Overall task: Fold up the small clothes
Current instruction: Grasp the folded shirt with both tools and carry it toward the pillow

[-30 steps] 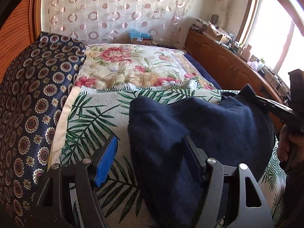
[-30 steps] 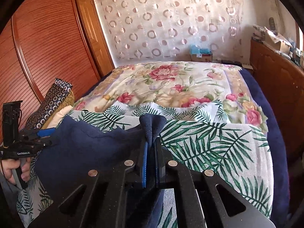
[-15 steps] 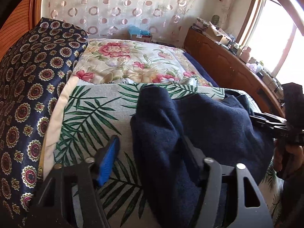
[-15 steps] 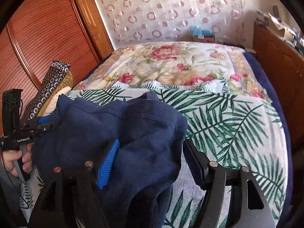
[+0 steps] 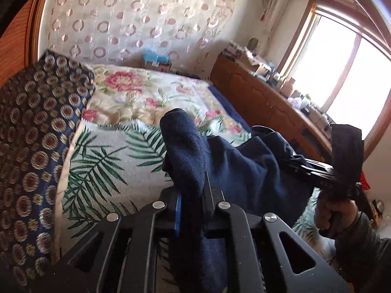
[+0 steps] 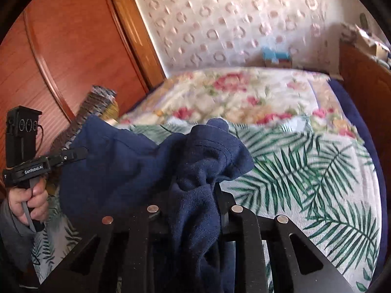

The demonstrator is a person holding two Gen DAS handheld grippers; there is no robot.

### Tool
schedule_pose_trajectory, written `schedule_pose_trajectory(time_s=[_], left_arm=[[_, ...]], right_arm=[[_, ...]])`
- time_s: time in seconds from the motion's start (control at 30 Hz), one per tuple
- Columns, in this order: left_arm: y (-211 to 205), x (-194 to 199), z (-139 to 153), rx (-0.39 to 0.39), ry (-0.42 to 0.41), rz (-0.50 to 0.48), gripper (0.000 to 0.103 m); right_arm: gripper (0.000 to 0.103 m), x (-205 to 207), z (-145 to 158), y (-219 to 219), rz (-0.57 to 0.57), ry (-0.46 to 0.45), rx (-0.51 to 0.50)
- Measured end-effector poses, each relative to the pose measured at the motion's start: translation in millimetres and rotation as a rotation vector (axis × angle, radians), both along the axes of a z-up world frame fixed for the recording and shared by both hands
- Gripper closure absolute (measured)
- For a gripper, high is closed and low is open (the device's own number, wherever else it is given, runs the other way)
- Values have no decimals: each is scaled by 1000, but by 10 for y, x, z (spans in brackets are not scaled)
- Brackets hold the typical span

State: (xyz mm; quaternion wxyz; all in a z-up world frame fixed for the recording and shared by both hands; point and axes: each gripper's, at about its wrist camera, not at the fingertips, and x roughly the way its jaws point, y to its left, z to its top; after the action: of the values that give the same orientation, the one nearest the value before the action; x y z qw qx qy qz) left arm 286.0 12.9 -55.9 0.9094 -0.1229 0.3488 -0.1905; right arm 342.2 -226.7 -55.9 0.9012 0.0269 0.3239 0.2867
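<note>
The navy fleece garment (image 5: 234, 168) is held up over the near end of the bed (image 5: 146, 97), above the palm-leaf sheet (image 5: 102, 161), slung between the two grippers. One bunched edge rises from the left gripper (image 5: 190, 195), whose fingers are closed together with the cloth pinched between them; a blue pad shows at the left finger. The opposite edge is gathered in the right gripper (image 6: 195, 195), its fingers likewise clamped on a thick wad of fabric that drapes down over the frame and hides the fingertips.

Pose: in the right wrist view the person's left hand (image 6: 29, 200) grips the handle low at the left edge, the tool roughly level and pointing at the garment. In the left wrist view the right hand (image 5: 334, 214) grips its handle at the right edge, tool aimed inward; its fingers are buried in cloth.

The type of garment cannot be determined. A patterned navy cushion (image 5: 31, 131) lies left of the sheet, and a floral quilt (image 5: 136, 92) beyond it. The right wrist view is motion-blurred in the background.
</note>
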Motion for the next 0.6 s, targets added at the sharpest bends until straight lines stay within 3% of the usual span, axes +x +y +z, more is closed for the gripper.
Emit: schedule_pose_trajectory(time_s=[0.2, 0.37, 0.6], left_arm=[[259, -368, 467, -38, -129, 68, 90], [585, -621, 749, 41, -213, 192, 90], [1187, -833, 723, 63, -225, 382, 90]], right_arm=[[80, -147, 418, 122, 44, -125, 23], [80, -78, 819, 465, 156, -219, 30], [80, 254, 1223, 1390, 353, -328, -51]])
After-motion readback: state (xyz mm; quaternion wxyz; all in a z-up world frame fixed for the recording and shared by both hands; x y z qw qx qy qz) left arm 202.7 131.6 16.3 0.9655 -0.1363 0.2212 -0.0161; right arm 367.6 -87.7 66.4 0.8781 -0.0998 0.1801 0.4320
